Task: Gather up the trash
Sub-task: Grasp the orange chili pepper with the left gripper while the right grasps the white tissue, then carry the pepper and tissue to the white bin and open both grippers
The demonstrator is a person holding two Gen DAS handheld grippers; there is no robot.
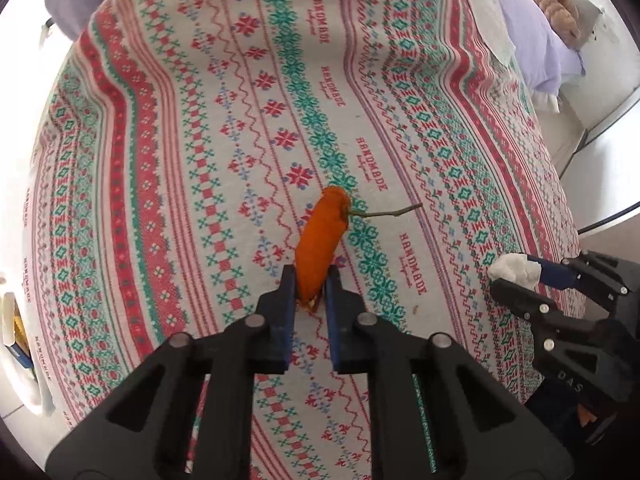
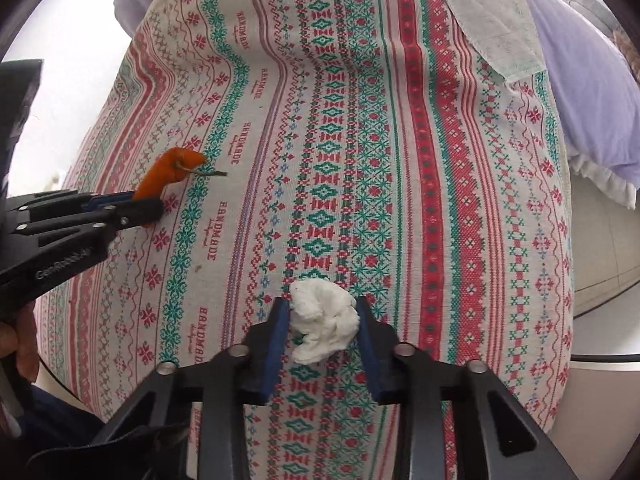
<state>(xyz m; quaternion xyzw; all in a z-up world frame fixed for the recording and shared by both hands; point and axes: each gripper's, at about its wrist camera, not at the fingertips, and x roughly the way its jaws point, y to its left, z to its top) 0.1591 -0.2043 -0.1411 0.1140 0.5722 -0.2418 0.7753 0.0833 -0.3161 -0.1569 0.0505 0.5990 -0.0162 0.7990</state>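
Orange pepper (image 1: 318,246) lies lengthwise between the left hand-held gripper (image 1: 311,280) jaws, clamped at its tip, stem pointing away over the counter (image 1: 160,140); right hand-held gripper (image 2: 322,316) clamps a crumpled tissue (image 2: 324,326) near the counter's right edge.

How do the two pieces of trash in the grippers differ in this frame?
The orange pepper is long, smooth and stemmed; the white tissue wad is round and crumpled. The pepper sticks out well past the left gripper; the wad sits mostly between the right gripper fingers. Both are gripped above the patterned tablecloth.
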